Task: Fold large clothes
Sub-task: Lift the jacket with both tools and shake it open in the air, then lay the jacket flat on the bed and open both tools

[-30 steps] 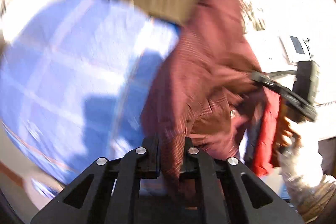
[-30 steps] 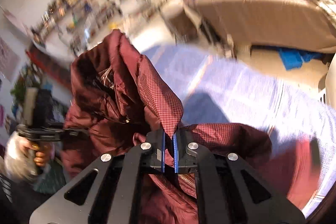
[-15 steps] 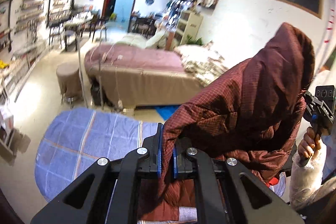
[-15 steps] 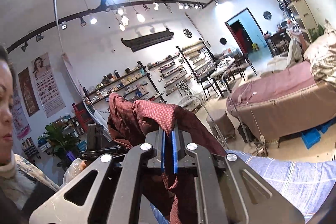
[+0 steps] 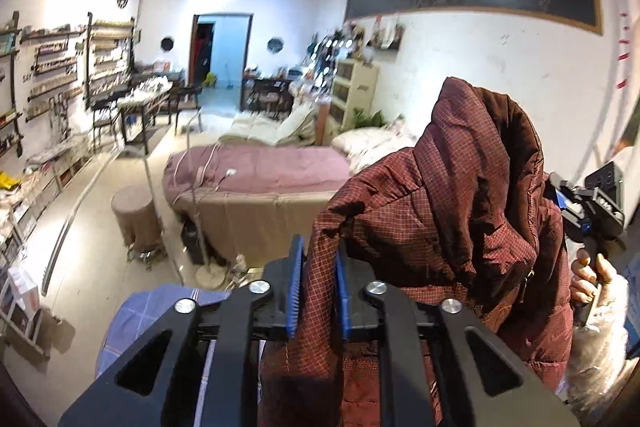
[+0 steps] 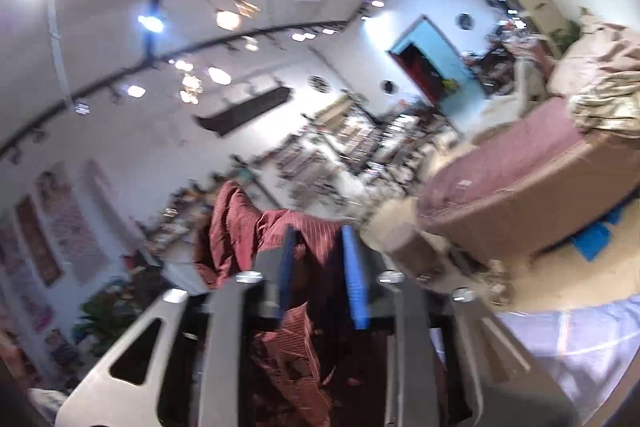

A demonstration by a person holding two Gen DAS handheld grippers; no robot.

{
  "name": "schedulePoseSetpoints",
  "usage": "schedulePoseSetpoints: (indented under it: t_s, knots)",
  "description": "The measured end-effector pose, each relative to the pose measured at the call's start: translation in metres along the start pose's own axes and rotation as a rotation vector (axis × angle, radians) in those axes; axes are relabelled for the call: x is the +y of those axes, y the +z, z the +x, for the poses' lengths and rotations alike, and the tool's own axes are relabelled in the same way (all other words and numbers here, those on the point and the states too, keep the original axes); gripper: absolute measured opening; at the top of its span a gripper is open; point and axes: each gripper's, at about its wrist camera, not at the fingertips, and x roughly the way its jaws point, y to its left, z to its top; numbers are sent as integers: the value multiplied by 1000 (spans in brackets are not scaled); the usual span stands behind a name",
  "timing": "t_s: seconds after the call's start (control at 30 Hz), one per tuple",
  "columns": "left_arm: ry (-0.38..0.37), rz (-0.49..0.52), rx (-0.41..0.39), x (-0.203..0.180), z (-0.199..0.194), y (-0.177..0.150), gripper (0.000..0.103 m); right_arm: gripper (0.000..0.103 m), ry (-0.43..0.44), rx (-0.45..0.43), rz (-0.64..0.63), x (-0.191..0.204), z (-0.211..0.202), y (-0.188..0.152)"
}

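Lifted off the blue checked worktop [image 5: 152, 311] a second ago, the padded maroon checked jacket [image 5: 460, 211] hangs between the left hand-held gripper [image 5: 318, 291], clamped on it, and right hand-held gripper [image 6: 320, 275] (blurred, pads now parted around fabric), ready for spreading.

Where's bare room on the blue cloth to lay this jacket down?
Left wrist view: the blue checked cloth lies bare left of the left gripper; the hanging jacket hides it rightward. Right wrist view: bare cloth beside the right gripper, below the bed.
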Motion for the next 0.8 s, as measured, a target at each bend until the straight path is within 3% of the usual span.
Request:
schedulePoseSetpoints:
  t_s: [0.03, 0.07, 0.13, 0.2, 0.27, 0.33, 0.5, 0.63, 0.8]
  knots:
    - [66, 9, 51, 6, 38, -13, 62, 97, -123, 29, 24, -31, 21, -11]
    - [109, 11, 70, 12, 69, -27, 95, 97, -226, 40, 64, -62, 37, -29]
    - [110, -10, 118, 25, 128, -59, 97, 97, -338, 140, 194, -118, 63, -66]
    - [134, -62, 262, 47, 194, -106, 97, 97, -459, 249, 340, -162, 76, -116]
    - [201, -109, 444, 66, 238, -161, 96, 97, -473, 337, 419, -180, 81, -170]
    - [239, -167, 570, 85, 256, -217, 96, 97, -511, 432, 407, -183, 82, -225]
    - [280, -231, 645, 130, 219, -327, 96, 97, -640, 611, 361, -176, 46, -335]
    - [310, -317, 663, 161, 164, -381, 96, 97, -751, 661, 416, -188, 9, -378]
    - [350, -427, 672, 186, 119, -425, 96, 97, -802, 689, 443, -219, -2, -416]
